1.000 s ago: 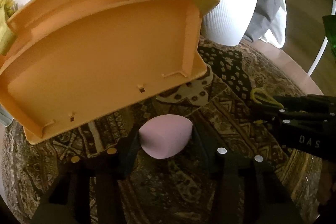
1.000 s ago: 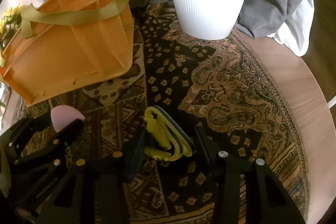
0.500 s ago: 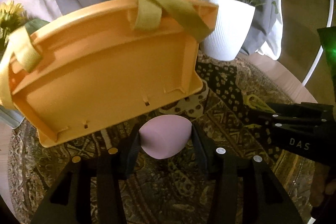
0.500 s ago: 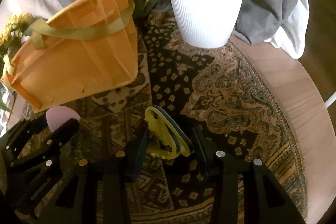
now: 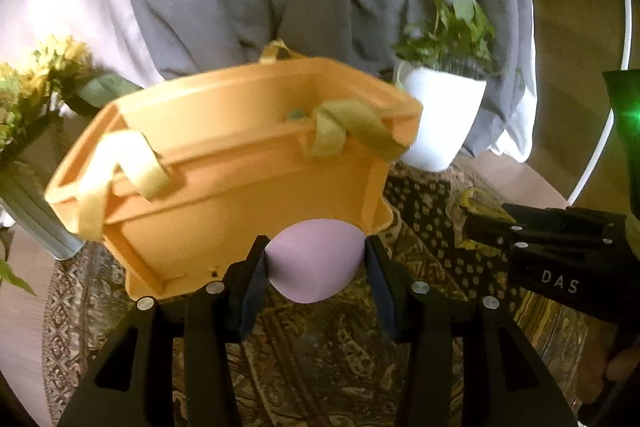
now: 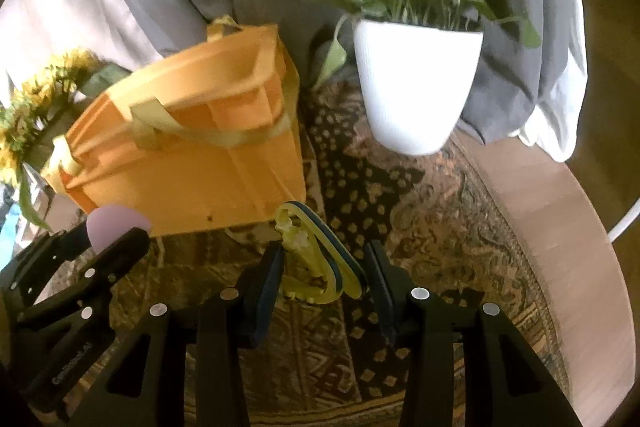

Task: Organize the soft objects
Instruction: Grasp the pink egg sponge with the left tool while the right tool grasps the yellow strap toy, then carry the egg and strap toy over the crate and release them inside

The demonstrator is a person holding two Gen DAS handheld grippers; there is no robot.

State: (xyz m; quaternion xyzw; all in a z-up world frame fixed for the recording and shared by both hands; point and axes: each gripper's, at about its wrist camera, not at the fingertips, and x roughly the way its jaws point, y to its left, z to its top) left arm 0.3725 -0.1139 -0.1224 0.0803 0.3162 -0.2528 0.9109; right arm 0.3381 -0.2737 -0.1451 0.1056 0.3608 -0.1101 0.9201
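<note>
**Both claws loaded, basket ahead**

My left claw (image 5: 316,267) is clamped on the pink sponge (image 5: 314,261) at lower centre of its frame. My right claw (image 6: 324,267) pinches a folded yellow cloth with a blue edge (image 6: 316,255), low centre. Under both lies the patterned cloth on the round worktop (image 6: 540,195). Beyond, the orange basket (image 5: 224,183) fills mid-frame; a white plant pot (image 6: 416,87) stands upper right
</note>
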